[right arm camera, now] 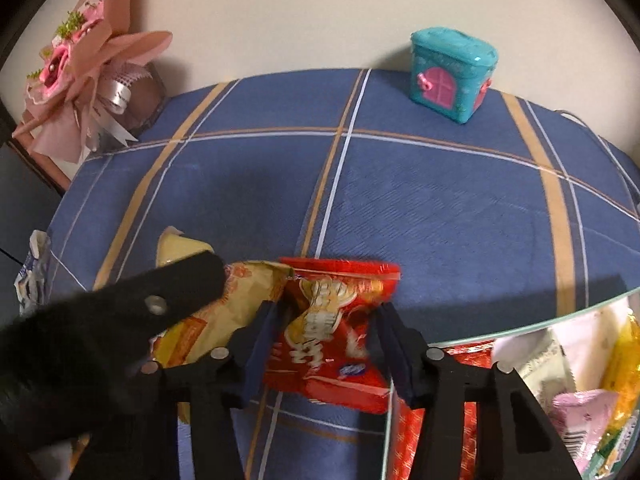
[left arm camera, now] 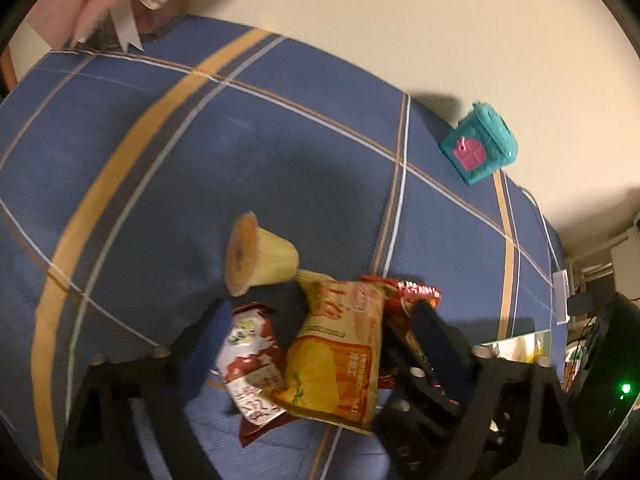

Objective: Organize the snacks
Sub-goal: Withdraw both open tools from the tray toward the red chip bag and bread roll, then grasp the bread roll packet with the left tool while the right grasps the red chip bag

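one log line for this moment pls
left tongs: open around yellow chip bag | right tongs: shut on red snack bag | both on tablecloth

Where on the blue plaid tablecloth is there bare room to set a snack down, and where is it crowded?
Bare: the wide middle of the tablecloth, bordered by the teal toy house at the wall, the pink bouquet in the left corner and the snacks nearer the camera. Crowded: the near edge, where the pudding cup, yellow chip bag and red packet bunch around both grippers.

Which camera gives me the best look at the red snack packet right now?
The right wrist view: the red snack packet sits front-on between the right gripper fingers, print visible. In the left wrist view only its crinkled top edge shows, hidden behind the yellow chip bag and a gripper finger.
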